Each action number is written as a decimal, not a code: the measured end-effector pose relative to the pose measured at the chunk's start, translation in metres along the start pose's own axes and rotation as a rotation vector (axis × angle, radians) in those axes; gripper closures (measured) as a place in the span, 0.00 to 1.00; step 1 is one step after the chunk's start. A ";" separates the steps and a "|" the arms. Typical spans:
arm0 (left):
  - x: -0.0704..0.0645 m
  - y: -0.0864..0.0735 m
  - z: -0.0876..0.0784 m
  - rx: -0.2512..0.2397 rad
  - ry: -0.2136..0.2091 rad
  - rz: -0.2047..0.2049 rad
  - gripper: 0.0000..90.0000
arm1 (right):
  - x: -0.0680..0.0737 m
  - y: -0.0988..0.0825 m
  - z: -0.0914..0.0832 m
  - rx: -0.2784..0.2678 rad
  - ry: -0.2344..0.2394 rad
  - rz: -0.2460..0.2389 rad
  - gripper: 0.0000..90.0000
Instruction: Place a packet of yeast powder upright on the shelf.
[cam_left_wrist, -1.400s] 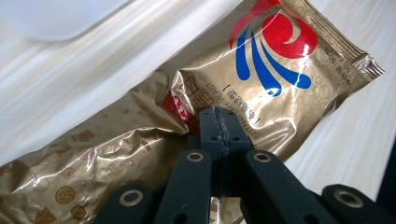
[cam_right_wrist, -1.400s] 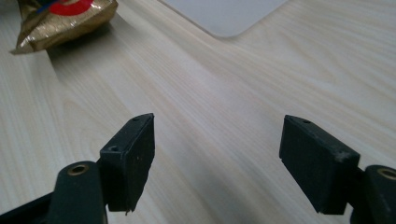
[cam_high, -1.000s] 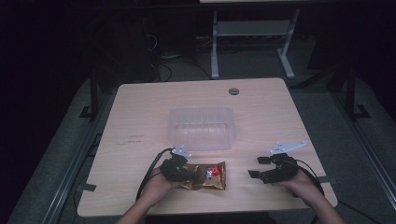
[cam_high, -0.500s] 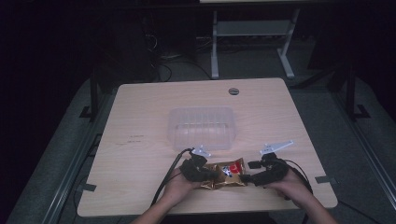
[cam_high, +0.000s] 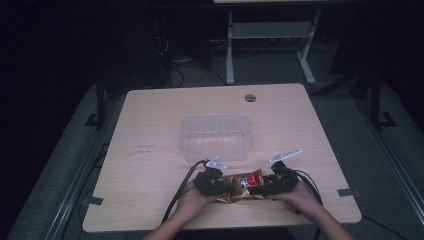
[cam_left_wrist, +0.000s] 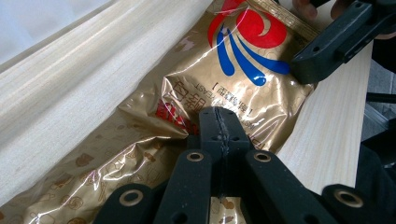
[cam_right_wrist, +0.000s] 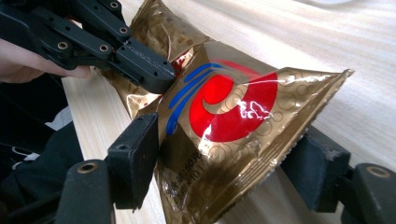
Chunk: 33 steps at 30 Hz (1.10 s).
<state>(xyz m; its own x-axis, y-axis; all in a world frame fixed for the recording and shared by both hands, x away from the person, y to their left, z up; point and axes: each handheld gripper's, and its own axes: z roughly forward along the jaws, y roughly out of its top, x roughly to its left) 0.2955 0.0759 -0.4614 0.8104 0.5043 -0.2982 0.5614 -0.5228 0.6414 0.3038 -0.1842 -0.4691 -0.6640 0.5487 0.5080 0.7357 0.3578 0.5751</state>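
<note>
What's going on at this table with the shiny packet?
A person at a pale wooden table works a crinkly gold foil snack bag with a red and blue swirl using two black hand-held grippers. The left gripper is pinched shut on one end of the bag. The right gripper has its jaws on either side of the other end and has just been closing on it. A clear plastic tub sits farther back, apart from the bag.

The left gripper (cam_left_wrist: 218, 122) has its two black fingers (cam_left_wrist: 208, 128) pressed together on a fold of the crinkled gold foil snack bag (cam_left_wrist: 224, 70) with red and blue swirls, which lies on the pale wooden tabletop (cam_left_wrist: 70, 88). The other gripper's black finger (cam_left_wrist: 327, 46) touches the bag's far end near the tabletop's edge.
</note>
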 end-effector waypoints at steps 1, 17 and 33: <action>-0.001 0.000 0.000 -0.005 0.003 -0.003 1.00 | -0.001 0.000 0.000 0.002 0.006 0.000 0.36; -0.003 -0.009 -0.002 -0.022 -0.037 -0.031 1.00 | -0.004 0.010 0.010 0.037 0.067 0.021 0.66; -0.004 -0.003 -0.021 -0.048 -0.044 0.018 1.00 | -0.001 0.013 -0.003 0.001 0.124 -0.012 0.94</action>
<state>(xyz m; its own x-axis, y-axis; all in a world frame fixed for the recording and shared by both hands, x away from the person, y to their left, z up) 0.2873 0.0895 -0.4474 0.8275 0.4637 -0.3166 0.5389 -0.4976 0.6797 0.3136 -0.1830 -0.4606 -0.6842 0.4468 0.5764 0.7276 0.3650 0.5808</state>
